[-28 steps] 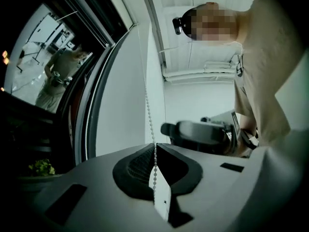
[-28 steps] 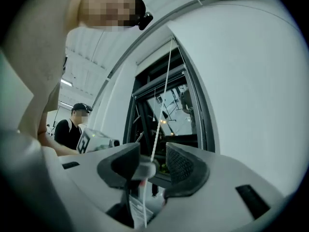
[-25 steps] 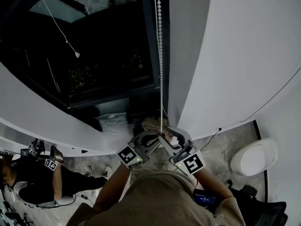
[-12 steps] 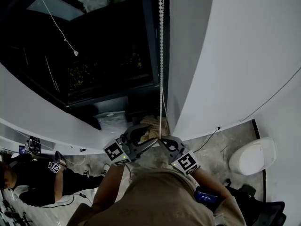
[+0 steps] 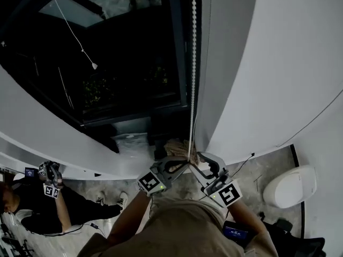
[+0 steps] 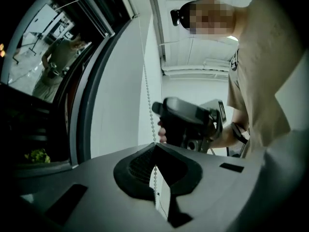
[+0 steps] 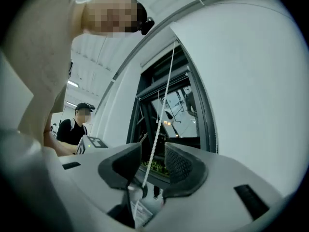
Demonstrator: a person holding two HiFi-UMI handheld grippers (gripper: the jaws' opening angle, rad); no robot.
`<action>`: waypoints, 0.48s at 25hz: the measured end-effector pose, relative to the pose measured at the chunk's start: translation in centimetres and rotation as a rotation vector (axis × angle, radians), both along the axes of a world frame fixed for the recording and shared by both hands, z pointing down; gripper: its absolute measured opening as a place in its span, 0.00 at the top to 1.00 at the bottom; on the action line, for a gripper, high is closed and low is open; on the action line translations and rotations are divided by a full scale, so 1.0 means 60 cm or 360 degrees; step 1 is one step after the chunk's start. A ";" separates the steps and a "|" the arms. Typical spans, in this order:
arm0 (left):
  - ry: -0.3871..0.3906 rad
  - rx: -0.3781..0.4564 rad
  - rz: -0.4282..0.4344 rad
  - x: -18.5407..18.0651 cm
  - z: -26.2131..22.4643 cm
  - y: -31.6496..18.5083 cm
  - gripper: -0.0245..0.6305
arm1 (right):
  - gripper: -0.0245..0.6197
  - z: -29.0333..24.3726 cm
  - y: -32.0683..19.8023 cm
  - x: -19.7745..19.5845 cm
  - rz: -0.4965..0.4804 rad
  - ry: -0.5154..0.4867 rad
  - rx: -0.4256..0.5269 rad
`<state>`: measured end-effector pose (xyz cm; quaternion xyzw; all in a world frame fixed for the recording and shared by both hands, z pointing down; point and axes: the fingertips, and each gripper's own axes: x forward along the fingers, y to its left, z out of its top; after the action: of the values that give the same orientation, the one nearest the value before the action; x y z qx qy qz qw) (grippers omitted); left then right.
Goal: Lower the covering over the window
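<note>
Grip has changed hands since half a second ago: the left tool (image 6: 155,149) then stood wide beside the bead chain (image 5: 192,79) while the right tool (image 7: 153,151) pinched it. Now the roles are reversed.

Left tool: jaws have just been closing and are clenched on the bead chain, which runs up out of the pads.

Right tool: jaws have just been opening and stand released. The chain hangs in the gap without either pad pressing it.

Both tools meet low on the chain, close together, the right one near the white wall (image 5: 257,63).

Location: the chain hangs straight down along the right-hand frame of the window (image 5: 128,63). The covering itself appears in no view, and the dark pane is bare wherever it shows.

Assessment: hand-over-hand hauling is under way, at the change of grip. Progress cannot be judged.

Next move, as judged: draw the left tool downward with the chain kept plumb, and carry the right tool higher up the beads for a fresh bite before the left lets go.
</note>
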<state>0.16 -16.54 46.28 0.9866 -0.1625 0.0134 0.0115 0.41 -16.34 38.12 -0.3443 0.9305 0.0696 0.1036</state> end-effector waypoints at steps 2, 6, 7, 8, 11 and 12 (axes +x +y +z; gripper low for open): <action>0.0022 -0.0075 0.0030 0.002 0.036 0.023 0.94 | 0.73 0.003 0.004 -0.022 -0.0023 0.0092 0.0025; 0.0121 -0.0182 0.0050 -0.009 0.045 0.037 0.94 | 0.94 0.019 -0.002 -0.039 -0.0012 0.0163 -0.0042; 0.0147 -0.0217 0.0067 -0.016 0.043 0.036 0.94 | 0.95 0.019 -0.002 -0.040 -0.0028 0.0139 -0.0071; 0.0213 -0.0265 0.0093 -0.026 0.038 0.031 0.94 | 0.95 0.023 -0.003 -0.039 -0.0036 0.0125 -0.0091; 0.0572 -0.0391 0.0100 -0.076 -0.023 -0.002 0.69 | 0.95 0.092 -0.002 -0.041 -0.0053 0.0252 -0.0197; 0.0598 -0.0351 0.0080 -0.082 -0.050 -0.008 0.69 | 0.95 0.127 0.004 -0.047 -0.0065 0.0319 -0.0264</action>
<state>-4.76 -17.01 43.30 0.9682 -0.1305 -0.1528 0.1492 -2.40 -16.12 45.72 -0.3239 0.9456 0.0243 -0.0173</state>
